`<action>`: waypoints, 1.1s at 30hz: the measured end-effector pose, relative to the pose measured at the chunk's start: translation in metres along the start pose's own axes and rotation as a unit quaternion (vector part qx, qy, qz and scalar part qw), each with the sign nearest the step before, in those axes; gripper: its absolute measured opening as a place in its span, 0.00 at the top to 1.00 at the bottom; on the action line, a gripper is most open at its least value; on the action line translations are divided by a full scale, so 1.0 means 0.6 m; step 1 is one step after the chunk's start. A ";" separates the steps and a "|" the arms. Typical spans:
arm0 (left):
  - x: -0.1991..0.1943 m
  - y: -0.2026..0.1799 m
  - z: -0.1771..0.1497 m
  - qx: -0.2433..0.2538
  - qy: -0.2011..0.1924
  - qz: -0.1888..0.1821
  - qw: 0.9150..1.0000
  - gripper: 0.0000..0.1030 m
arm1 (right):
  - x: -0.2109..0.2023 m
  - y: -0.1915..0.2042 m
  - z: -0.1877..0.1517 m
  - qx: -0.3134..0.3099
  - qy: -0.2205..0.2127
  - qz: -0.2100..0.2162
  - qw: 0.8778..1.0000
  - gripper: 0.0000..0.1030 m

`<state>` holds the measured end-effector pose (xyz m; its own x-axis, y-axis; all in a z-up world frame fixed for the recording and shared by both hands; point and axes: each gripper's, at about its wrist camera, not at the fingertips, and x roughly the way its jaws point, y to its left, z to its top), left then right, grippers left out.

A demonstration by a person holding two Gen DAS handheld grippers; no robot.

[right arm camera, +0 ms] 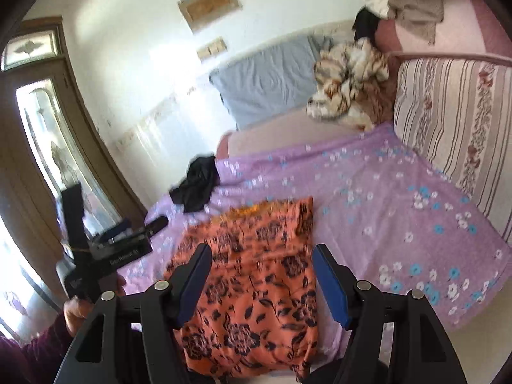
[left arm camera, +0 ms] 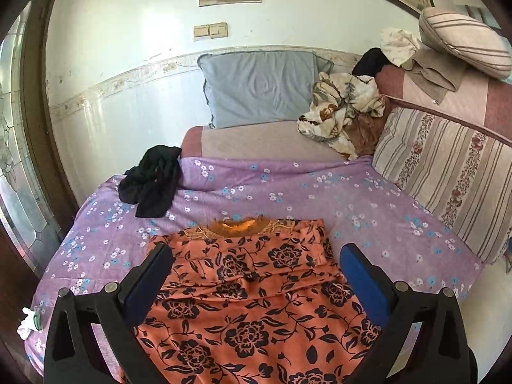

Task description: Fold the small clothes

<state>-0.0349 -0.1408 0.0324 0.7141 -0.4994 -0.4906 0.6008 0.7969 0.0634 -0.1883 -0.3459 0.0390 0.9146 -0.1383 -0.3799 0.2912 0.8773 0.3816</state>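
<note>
Orange floral garment (left arm camera: 256,291) spread flat on the purple bed sheet (left arm camera: 368,204), neckline at the far end. Left claw (left arm camera: 256,256) spread wide above it, gripping nothing. Right claw (right arm camera: 260,265) likewise spread, empty, over the cloth. Black garment (left arm camera: 152,180) crumpled beyond, apart. Garment's near hem cut off; right wrist view blurred.

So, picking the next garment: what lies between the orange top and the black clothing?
Only bare purple floral sheet between the orange top and black clothing, clearest in the left wrist view.

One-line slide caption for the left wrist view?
Open left gripper poised over the orange floral garment on the purple bedsheet, black clothing beyond.
</note>
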 end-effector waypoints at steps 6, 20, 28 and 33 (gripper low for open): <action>0.002 0.007 0.009 -0.002 -0.016 0.017 1.000 0.00 | -0.062 0.020 0.017 -0.040 -0.125 -0.023 0.991 0.15; 0.116 0.081 -0.052 -0.039 0.052 0.054 0.996 0.00 | 0.138 -0.054 -0.017 0.067 0.047 -0.028 0.996 0.05; 0.221 0.243 -0.125 -0.087 0.122 0.126 0.981 0.00 | 0.325 -0.048 -0.030 0.106 0.115 0.019 0.988 0.43; 0.300 0.332 -0.144 -0.169 0.161 0.142 0.962 0.00 | 0.469 -0.032 -0.044 0.139 0.158 0.024 0.977 0.57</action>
<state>0.1824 -0.0427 -0.1186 0.6514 -0.1574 -0.7423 0.2085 0.9777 -0.0244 0.0561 -0.3898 -0.0976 0.8095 0.0872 -0.5806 0.3550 0.7150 0.6023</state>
